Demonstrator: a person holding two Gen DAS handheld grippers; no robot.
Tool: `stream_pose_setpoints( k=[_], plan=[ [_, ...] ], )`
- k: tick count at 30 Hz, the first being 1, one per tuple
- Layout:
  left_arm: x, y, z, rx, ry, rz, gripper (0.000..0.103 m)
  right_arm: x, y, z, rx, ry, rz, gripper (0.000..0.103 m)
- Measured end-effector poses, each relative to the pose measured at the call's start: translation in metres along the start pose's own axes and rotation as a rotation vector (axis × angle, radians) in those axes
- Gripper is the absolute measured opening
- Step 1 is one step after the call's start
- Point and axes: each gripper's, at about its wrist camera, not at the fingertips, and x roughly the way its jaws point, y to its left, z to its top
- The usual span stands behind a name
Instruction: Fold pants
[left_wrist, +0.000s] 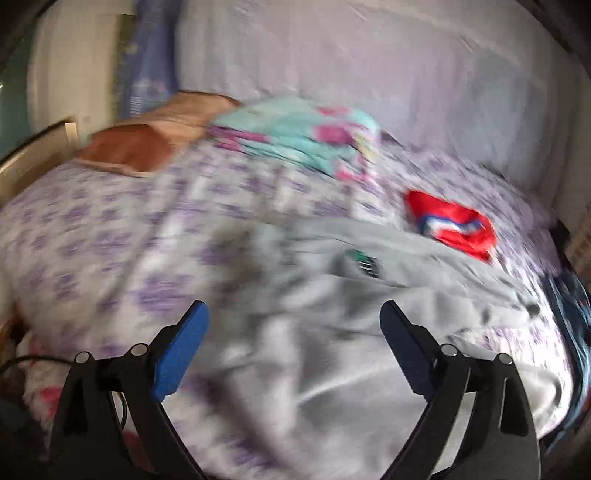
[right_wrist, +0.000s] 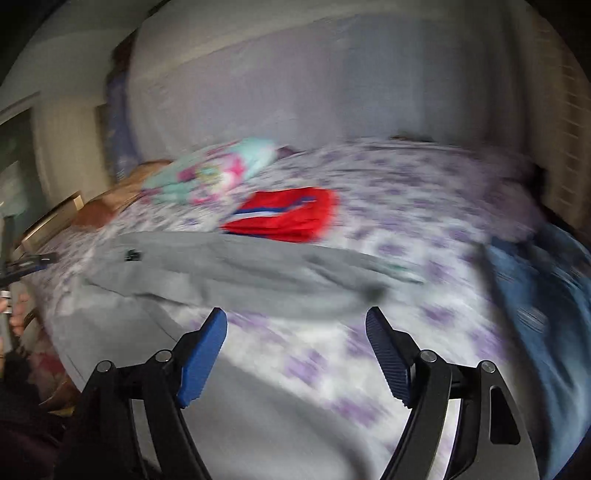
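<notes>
Blurry: grey pants (right_wrist: 236, 273) seemingly unfolded, jaws apart.

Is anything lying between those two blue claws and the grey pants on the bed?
Nothing visible. The open left gripper is right over the grey pants; ahead of the open right gripper lies only bedspread. The red garment lies beyond.

I'm looking at a home bedroom: a bed (left_wrist: 92, 229) under a purple-flowered sheet, folded clothes (left_wrist: 295, 136) at twelve o'clock, what seems, through blur, a brown pillow (left_wrist: 129, 151) at ten o'clock.
</notes>
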Motion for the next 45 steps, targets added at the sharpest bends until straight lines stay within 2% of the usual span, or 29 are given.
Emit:
stream_pose_setpoints(
  k=[3, 4, 6, 7, 9, 10, 11, 13, 15, 17, 18, 20, 22, 24, 27, 28, 30, 32, 35, 36, 37, 38, 39, 41, 43, 45],
  plan=[
    [0.057, -0.035, -0.003, 0.075, 0.108, 0.01, 0.091, 0.071, 0.018, 0.026, 0.042, 0.08, 0.053, 0.078],
    [0.08, -0.043, -0.007, 0.108, 0.15, 0.048, 0.091, 0.094, 0.021, 0.032, 0.053, 0.1, 0.055, 0.078],
    [0.116, -0.045, -0.015, 0.149, 0.224, 0.102, 0.091, 0.133, 0.024, 0.036, 0.05, 0.14, 0.019, 0.078],
    [0.125, -0.044, -0.02, 0.16, 0.252, 0.103, 0.093, 0.15, 0.022, 0.033, 0.053, 0.175, -0.003, 0.078],
    [0.126, -0.043, -0.023, 0.186, 0.256, 0.092, 0.093, 0.2, 0.011, 0.012, 0.077, 0.392, -0.009, 0.08],
    [0.124, -0.042, -0.022, 0.196, 0.278, 0.083, 0.093, 0.203, 0.013, 0.008, 0.042, 0.359, -0.002, 0.084],
    [0.122, -0.041, -0.021, 0.194, 0.291, 0.072, 0.093, 0.202, 0.02, 0.008, -0.023, 0.355, -0.014, 0.084],
    [0.114, -0.037, -0.014, 0.171, 0.295, 0.043, 0.093, 0.198, 0.025, 0.014, -0.03, 0.363, -0.017, 0.084],
    [0.103, -0.032, -0.006, 0.129, 0.268, -0.002, 0.093, 0.184, 0.027, 0.028, -0.002, 0.32, 0.054, 0.084],
    [0.087, -0.027, 0.01, 0.077, 0.195, -0.057, 0.093, 0.165, 0.034, 0.045, -0.042, 0.235, 0.086, 0.085],
    [0.081, -0.023, 0.018, 0.06, 0.157, -0.06, 0.094, 0.158, 0.037, 0.052, -0.061, 0.205, 0.1, 0.087],
    [0.077, -0.01, 0.037, 0.034, 0.094, -0.023, 0.097, 0.15, 0.045, 0.068, -0.104, 0.147, 0.129, 0.1],
    [0.091, 0.003, 0.052, 0.002, 0.092, 0.02, 0.097, 0.154, 0.054, 0.084, -0.159, 0.113, 0.143, 0.099],
    [0.111, 0.018, 0.062, -0.055, 0.131, 0.034, 0.097, 0.174, 0.065, 0.098, -0.236, 0.133, 0.135, 0.099],
    [0.149, 0.041, 0.07, -0.156, 0.215, -0.003, 0.097, 0.208, 0.077, 0.111, -0.293, 0.18, 0.118, 0.098],
    [0.164, 0.046, 0.07, -0.186, 0.26, -0.015, 0.097, 0.221, 0.079, 0.114, -0.301, 0.201, 0.123, 0.094],
    [0.18, 0.045, 0.069, -0.188, 0.311, -0.023, 0.097, 0.246, 0.091, 0.118, -0.335, 0.253, 0.145, 0.09],
    [0.186, 0.044, 0.067, -0.192, 0.318, -0.013, 0.097, 0.264, 0.106, 0.118, -0.392, 0.28, 0.17, 0.09],
    [0.194, 0.046, 0.063, -0.23, 0.322, -0.056, 0.097, 0.291, 0.128, 0.114, -0.461, 0.327, 0.214, 0.089],
    [0.196, 0.047, 0.061, -0.232, 0.325, -0.055, 0.097, 0.302, 0.135, 0.11, -0.494, 0.354, 0.206, 0.087],
    [0.198, 0.045, 0.059, -0.224, 0.323, -0.042, 0.097, 0.311, 0.138, 0.108, -0.515, 0.382, 0.2, 0.077],
    [0.2, 0.042, 0.058, -0.209, 0.318, -0.035, 0.097, 0.324, 0.142, 0.102, -0.534, 0.446, 0.201, 0.054],
    [0.199, 0.038, 0.058, -0.184, 0.304, -0.033, 0.092, 0.33, 0.143, 0.099, -0.53, 0.489, 0.222, 0.048],
    [0.196, 0.033, 0.061, -0.158, 0.281, -0.041, 0.068, 0.324, 0.145, 0.104, -0.546, 0.465, 0.248, 0.011],
    [0.19, 0.031, 0.062, -0.145, 0.267, -0.096, 0.051, 0.311, 0.141, 0.111, -0.534, 0.421, 0.257, 0.01],
    [0.184, 0.029, 0.064, -0.132, 0.249, -0.11, 0.046, 0.291, 0.137, 0.115, -0.534, 0.381, 0.276, 0.01]
  ],
)
